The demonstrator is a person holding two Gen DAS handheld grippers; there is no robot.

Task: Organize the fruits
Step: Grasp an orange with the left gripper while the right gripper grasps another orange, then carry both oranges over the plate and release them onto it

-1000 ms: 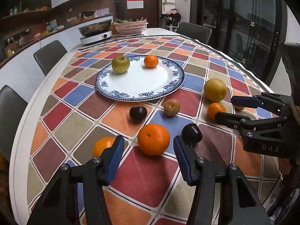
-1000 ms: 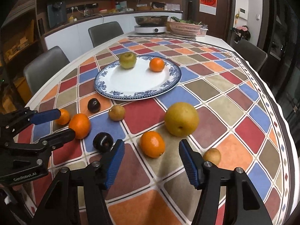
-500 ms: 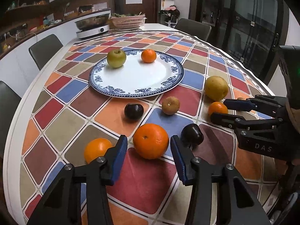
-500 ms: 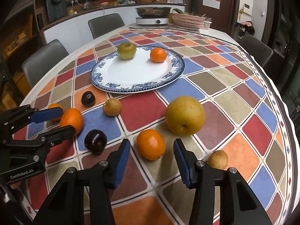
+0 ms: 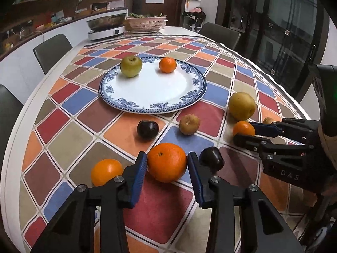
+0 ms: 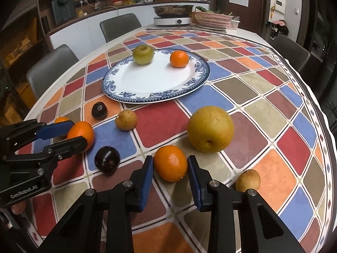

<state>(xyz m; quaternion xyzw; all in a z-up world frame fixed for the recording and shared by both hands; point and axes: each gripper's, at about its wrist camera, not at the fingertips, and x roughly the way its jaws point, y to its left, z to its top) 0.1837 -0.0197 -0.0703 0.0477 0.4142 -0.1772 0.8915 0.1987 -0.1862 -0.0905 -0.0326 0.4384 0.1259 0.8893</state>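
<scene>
Bracketing a large orange (image 5: 167,162), the left gripper (image 5: 166,166) hangs narrowly parted, unclamped; squeezing off-centre could roll it toward the plum (image 5: 211,158) at three o'clock.

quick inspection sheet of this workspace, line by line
surface: table under a checked multicolour cloth
job's things: blue-rimmed plate holds a green apple and a small orange; on the cloth lie a large yellow pear, two dark plums, two small brown fruits and three oranges
clutter: nothing seen among the fruit
grippers: left claw open around a big orange; right claw open around another orange; whether pads touch, cannot tell
cables: one on the back counter
surroundings: grey chairs, hotplate with pan, pink basket
</scene>
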